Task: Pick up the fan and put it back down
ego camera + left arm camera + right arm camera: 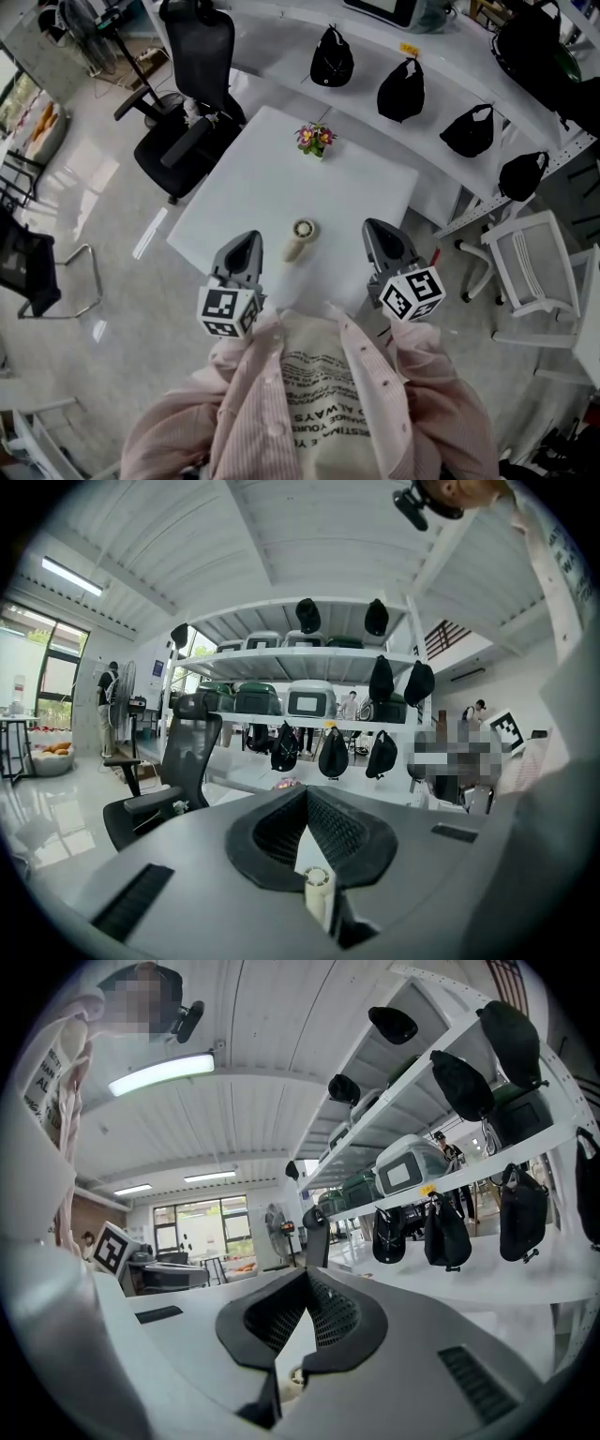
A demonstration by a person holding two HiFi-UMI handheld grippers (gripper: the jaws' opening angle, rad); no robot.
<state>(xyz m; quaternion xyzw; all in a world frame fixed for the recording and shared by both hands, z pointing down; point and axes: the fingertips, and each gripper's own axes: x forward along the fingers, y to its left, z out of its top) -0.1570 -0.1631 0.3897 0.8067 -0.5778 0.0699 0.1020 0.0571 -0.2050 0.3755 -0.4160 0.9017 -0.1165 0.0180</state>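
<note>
Left gripper (pixel 246 238) and right gripper (pixel 377 229), fingers closed and empty, flank the fan (pixel 300 239) on the table (pixel 267 178).

Your fan (pixel 300 239) is a small, cream-coloured handheld one with a round head and a short, stubby handle. It lies flat on the white table (pixel 272 178), close to the edge nearest you and about midway along it. The handle points toward you.

Fan (pixel 300 240) on table (pixel 251 187) between left claw (pixel 247 238) and right claw (pixel 377 227), flower pot (pixel 315 141) farther back.
</note>
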